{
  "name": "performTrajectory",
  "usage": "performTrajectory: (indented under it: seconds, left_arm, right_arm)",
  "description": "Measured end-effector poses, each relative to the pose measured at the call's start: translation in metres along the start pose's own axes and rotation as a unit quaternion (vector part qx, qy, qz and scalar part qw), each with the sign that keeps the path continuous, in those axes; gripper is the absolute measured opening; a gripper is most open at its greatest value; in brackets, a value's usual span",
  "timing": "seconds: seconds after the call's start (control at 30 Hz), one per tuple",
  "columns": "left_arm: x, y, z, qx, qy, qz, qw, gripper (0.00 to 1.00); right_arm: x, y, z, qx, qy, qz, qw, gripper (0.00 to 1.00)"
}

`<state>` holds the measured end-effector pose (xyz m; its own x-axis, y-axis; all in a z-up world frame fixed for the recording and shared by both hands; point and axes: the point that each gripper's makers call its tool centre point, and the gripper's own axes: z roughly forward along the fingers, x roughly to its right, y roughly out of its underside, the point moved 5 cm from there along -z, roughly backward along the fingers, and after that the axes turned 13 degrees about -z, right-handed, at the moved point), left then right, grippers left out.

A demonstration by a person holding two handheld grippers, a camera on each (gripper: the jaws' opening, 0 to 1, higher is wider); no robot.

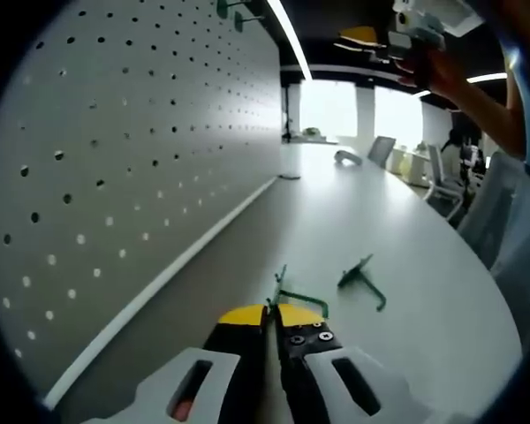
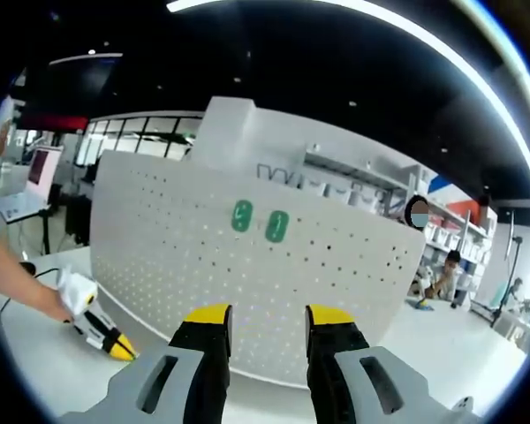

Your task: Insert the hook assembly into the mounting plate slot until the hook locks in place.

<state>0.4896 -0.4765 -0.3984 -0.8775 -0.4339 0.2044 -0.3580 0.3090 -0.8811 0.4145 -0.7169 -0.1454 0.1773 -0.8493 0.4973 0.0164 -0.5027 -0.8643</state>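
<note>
A white pegboard (image 1: 115,132) stands upright along the table's left side. My left gripper (image 1: 272,309) sits low over the table, shut on a green hook (image 1: 299,300) that sticks out between its yellow tips. A second green hook (image 1: 364,277) lies loose on the table just beyond. In the right gripper view the pegboard (image 2: 336,265) faces me with two green hooks (image 2: 241,215) (image 2: 276,226) mounted side by side. My right gripper (image 2: 269,322) is open and holds nothing. The left gripper (image 2: 115,344) shows at lower left, held by a hand.
The long white table (image 1: 353,212) runs away toward bright windows, with office chairs (image 1: 437,181) along its right edge. A person's hand holds the right gripper (image 1: 367,37) high at upper right. People sit at desks (image 2: 442,274) behind the pegboard's right end.
</note>
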Motion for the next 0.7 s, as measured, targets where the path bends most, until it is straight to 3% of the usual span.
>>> performTrajectory:
  seconds: [0.7]
  left_arm:
    - [0.002, -0.014, -0.010, 0.016, -0.012, -0.004, 0.9998, 0.03]
  right_arm:
    - [-0.006, -0.002, -0.002, 0.005, -0.008, 0.002, 0.9999, 0.32]
